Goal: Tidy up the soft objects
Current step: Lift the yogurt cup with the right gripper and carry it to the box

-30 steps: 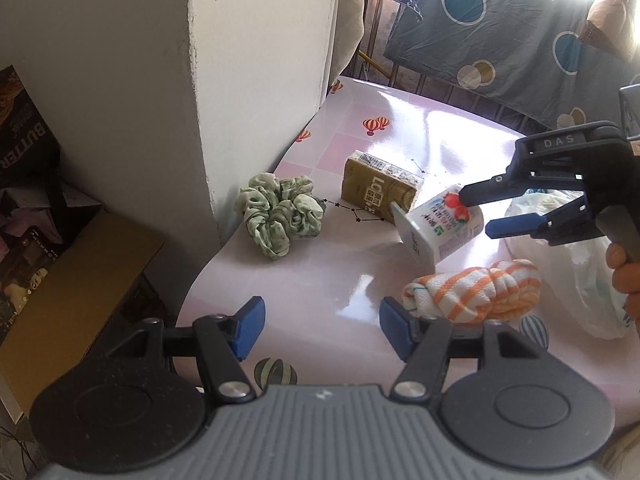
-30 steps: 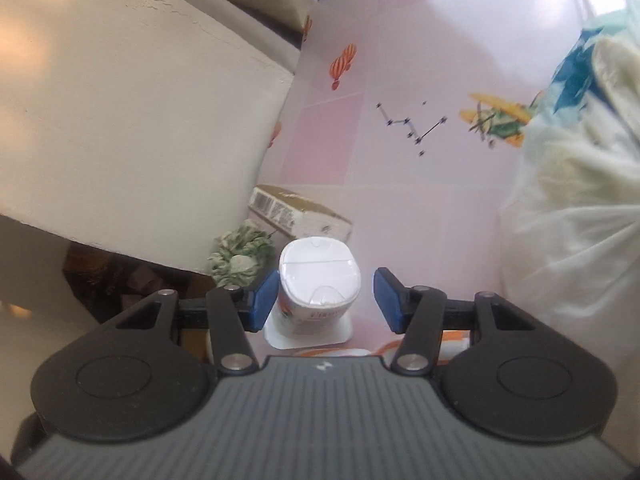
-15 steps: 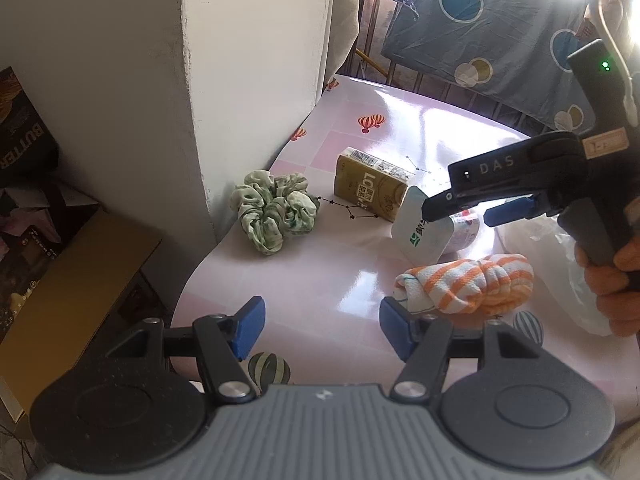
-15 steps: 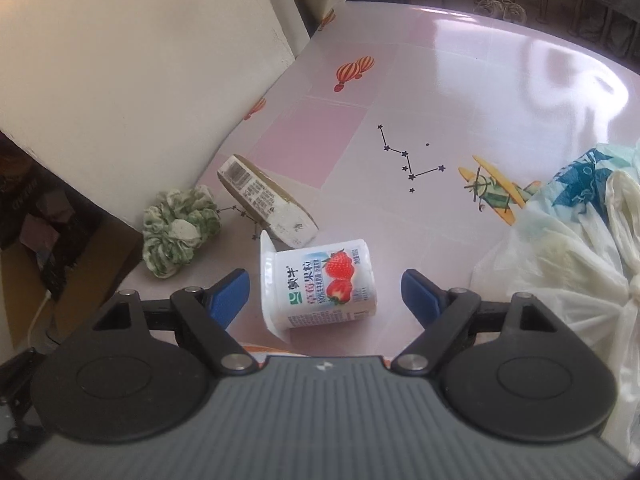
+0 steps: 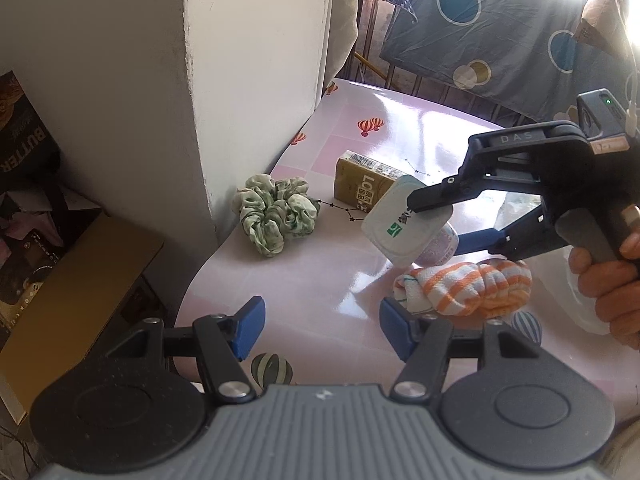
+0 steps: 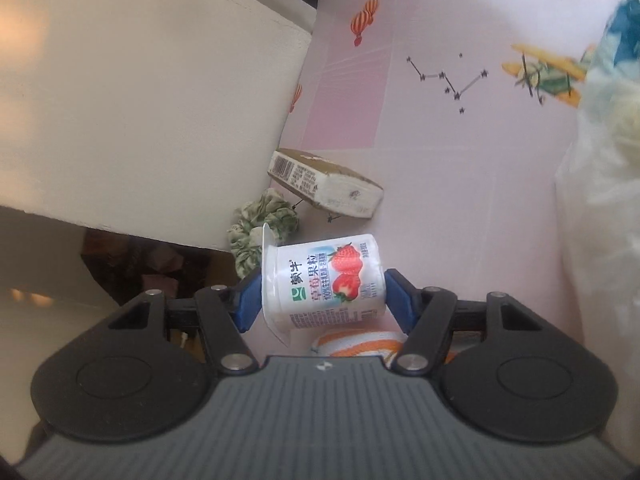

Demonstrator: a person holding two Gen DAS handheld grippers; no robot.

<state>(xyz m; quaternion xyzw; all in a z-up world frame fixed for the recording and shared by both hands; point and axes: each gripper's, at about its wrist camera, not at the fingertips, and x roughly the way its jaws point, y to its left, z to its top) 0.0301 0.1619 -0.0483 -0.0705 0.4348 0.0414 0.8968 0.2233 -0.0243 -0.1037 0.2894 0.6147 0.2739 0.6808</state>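
My right gripper (image 6: 322,294) is shut on a white strawberry yogurt cup (image 6: 326,284), held sideways by lid and base, lifted off the pink table (image 6: 460,184). In the left wrist view the cup (image 5: 408,226) hangs above an orange-and-white striped rolled cloth (image 5: 468,290). A green scrunchie (image 5: 276,212) lies by the wall; it also shows in the right wrist view (image 6: 260,226). My left gripper (image 5: 320,326) is open and empty, low over the near table edge, left of the striped cloth.
A brown drink carton (image 5: 366,190) lies behind the cup. A white plastic bag (image 6: 600,200) sits at the right. A white wall corner (image 5: 256,80) borders the table at the left. A cardboard box (image 5: 68,292) sits below the table edge.
My right gripper closed on the yogurt cup, which lay on its side on the table, and lifted it. My left gripper stayed open and nearly still.
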